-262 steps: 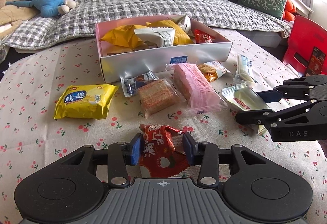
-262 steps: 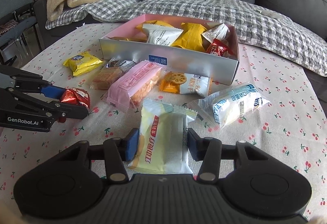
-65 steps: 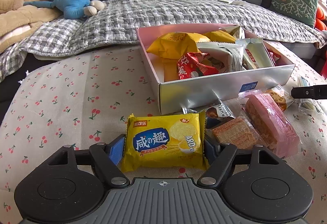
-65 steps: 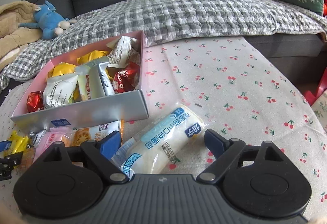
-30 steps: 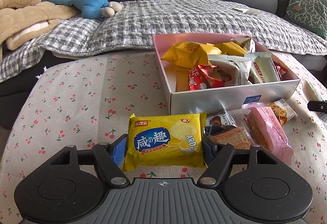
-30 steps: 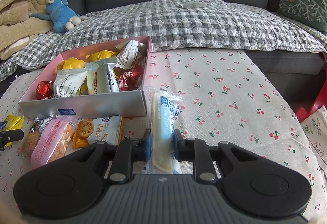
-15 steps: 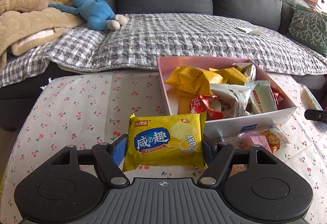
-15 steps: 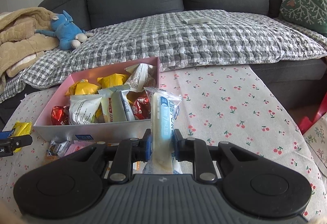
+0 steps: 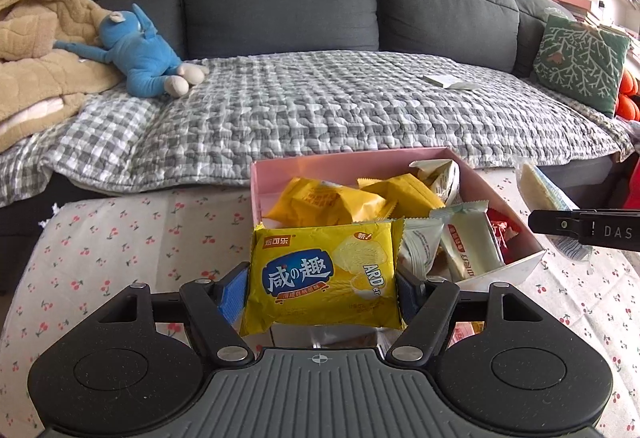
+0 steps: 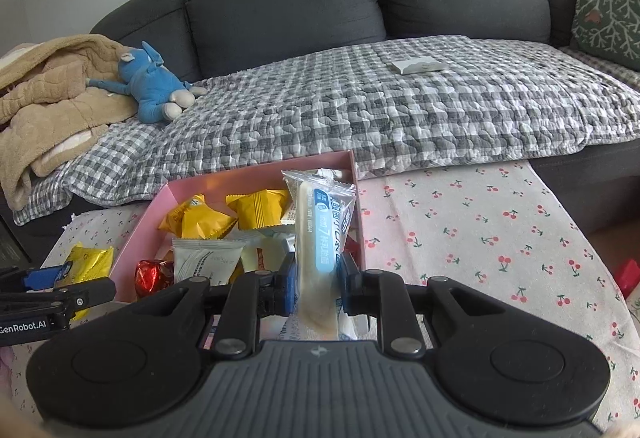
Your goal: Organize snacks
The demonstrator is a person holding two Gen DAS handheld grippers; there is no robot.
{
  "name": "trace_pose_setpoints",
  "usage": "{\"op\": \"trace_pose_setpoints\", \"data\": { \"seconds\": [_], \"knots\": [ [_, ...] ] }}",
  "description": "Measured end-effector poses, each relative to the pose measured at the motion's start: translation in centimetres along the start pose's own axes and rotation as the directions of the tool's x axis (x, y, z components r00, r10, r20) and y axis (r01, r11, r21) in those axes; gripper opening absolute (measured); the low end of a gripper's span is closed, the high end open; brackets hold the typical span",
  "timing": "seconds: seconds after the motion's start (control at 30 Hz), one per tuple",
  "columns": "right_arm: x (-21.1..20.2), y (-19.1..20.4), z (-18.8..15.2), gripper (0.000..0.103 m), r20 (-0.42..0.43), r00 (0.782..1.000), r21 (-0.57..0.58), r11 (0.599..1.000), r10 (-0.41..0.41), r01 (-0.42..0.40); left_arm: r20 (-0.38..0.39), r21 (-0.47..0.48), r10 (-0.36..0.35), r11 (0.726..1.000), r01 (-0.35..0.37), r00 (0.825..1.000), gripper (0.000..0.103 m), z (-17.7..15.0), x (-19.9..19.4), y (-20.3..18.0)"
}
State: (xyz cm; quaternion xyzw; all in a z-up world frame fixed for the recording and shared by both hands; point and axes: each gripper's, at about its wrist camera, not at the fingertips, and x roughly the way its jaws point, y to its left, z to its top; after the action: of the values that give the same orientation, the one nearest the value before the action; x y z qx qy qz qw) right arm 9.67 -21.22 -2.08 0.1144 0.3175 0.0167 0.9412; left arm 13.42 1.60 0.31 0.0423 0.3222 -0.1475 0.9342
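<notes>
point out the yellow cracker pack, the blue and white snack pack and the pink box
yellow cracker pack (image 9: 324,272), left wrist view, middle of its front
blue and white snack pack (image 10: 324,234), right wrist view, its blue label
pink box (image 9: 304,168), left wrist view, inner back wall

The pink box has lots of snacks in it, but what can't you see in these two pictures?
- Left wrist view: the pink box's near wall, hidden behind the yellow packet in the left gripper.
- Right wrist view: the box's right side, hidden behind the blue-and-white packet in the right gripper.
- Both views: snacks on the table below, covered by the grippers' bodies.
</notes>
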Motion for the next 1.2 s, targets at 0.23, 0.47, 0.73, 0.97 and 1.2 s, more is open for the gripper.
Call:
{"op": "trace_pose_setpoints", "data": {
  "seconds": [0.23, 0.47, 0.73, 0.97, 1.2],
  "knots": [
    [2.5, 0.1, 1.3, 0.019, -0.026, 1.000, -0.034, 0.999, 0.010, -0.011, -0.026, 0.043, 0.012, 0.999, -0.010, 1.000, 0.072, 1.6, 3.8, -0.7],
    [5.0, 0.3, 2.2, 0.019, -0.033, 0.999, -0.019, 1.000, 0.010, -0.010, -0.047, 0.073, 0.030, 0.997, -0.026, 0.998, 0.072, 2.3, 6.4, -1.1],
    [6.4, -0.1, 2.9, 0.019, -0.029, 0.999, -0.021, 1.000, -0.013, 0.013, -0.050, 0.070, 0.039, 0.997, -0.035, 0.998, 0.073, 2.8, 8.2, -0.9],
    [7.0, -0.1, 3.1, 0.026, -0.028, 0.999, -0.017, 1.000, -0.018, 0.017, -0.052, 0.087, 0.015, 0.996, -0.011, 0.999, 0.079, 3.3, 8.6, -1.1],
    [6.1, -0.2, 3.4, 0.048, -0.006, 1.000, -0.004, 1.000, 0.004, -0.004, -0.044, 0.106, 0.032, 0.994, -0.027, 0.999, 0.088, 3.5, 7.7, -1.5]
  ]
}}
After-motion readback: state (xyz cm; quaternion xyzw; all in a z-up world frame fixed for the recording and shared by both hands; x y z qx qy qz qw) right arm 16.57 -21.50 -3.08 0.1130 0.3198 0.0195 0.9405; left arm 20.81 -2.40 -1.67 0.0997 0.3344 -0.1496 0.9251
